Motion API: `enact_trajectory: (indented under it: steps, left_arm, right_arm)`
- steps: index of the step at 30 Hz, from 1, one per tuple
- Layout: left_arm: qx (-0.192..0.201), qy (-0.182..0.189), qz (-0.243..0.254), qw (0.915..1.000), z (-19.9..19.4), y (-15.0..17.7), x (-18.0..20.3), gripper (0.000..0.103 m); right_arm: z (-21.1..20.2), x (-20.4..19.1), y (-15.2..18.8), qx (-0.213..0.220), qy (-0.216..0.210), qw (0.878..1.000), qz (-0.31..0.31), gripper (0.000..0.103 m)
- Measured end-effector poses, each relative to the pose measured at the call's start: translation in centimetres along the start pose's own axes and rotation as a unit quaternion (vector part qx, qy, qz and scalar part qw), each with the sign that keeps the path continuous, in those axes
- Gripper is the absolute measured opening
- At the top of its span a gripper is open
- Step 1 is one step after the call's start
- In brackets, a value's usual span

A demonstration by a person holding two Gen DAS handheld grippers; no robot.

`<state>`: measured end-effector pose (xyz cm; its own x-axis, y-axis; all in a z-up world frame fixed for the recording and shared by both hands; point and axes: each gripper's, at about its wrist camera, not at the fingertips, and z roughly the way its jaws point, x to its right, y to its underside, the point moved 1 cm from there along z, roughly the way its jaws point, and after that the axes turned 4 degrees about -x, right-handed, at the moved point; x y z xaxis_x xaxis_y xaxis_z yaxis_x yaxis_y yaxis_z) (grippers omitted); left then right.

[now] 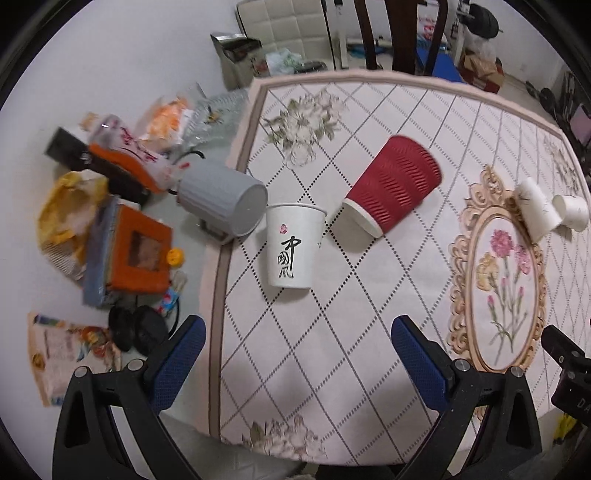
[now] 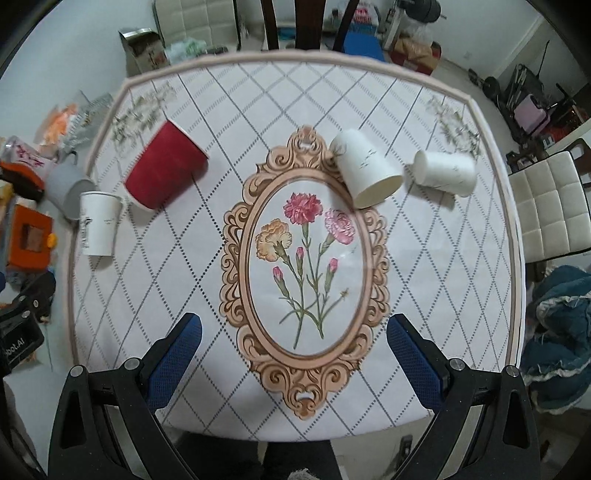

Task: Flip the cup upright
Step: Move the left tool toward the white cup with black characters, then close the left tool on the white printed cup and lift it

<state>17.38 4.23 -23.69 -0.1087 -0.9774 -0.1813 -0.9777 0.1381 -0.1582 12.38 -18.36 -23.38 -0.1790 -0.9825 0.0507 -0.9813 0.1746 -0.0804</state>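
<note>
Here, red cup [image 1: 395, 184] on its side, white cup [image 1: 293, 245] upright.

A pale floor [image 2: 480, 85] surrounds the table [image 2: 424, 258]; a cream quilted chair [image 2: 546, 210] stands right, dark wooden chair legs [image 2: 271, 22] far behind.

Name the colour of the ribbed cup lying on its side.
Red, with a white rim: the ribbed cup shows best in the left wrist view.
</note>
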Motion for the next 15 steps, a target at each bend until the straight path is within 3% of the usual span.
enact_trajectory:
  steps: [10,13,15]
  left_arm:
    - [-0.041,0.034,-0.003,0.9986,6.6,-4.4,-1.6,0.102]
    - [-0.049,0.039,0.004,0.998,8.1,-5.2,-1.6,0.094]
    - [-0.054,0.039,0.008,0.9977,8.9,-5.7,-1.5,0.094]
  right_arm:
    - [6.2,-1.2,-4.0,-0.048,0.016,0.998,0.022,0.101]
    - [7.9,-1.1,-4.7,-0.06,0.019,0.997,0.034,0.101]
    - [8.8,-1.1,-5.1,-0.068,0.023,0.997,0.039,0.101]
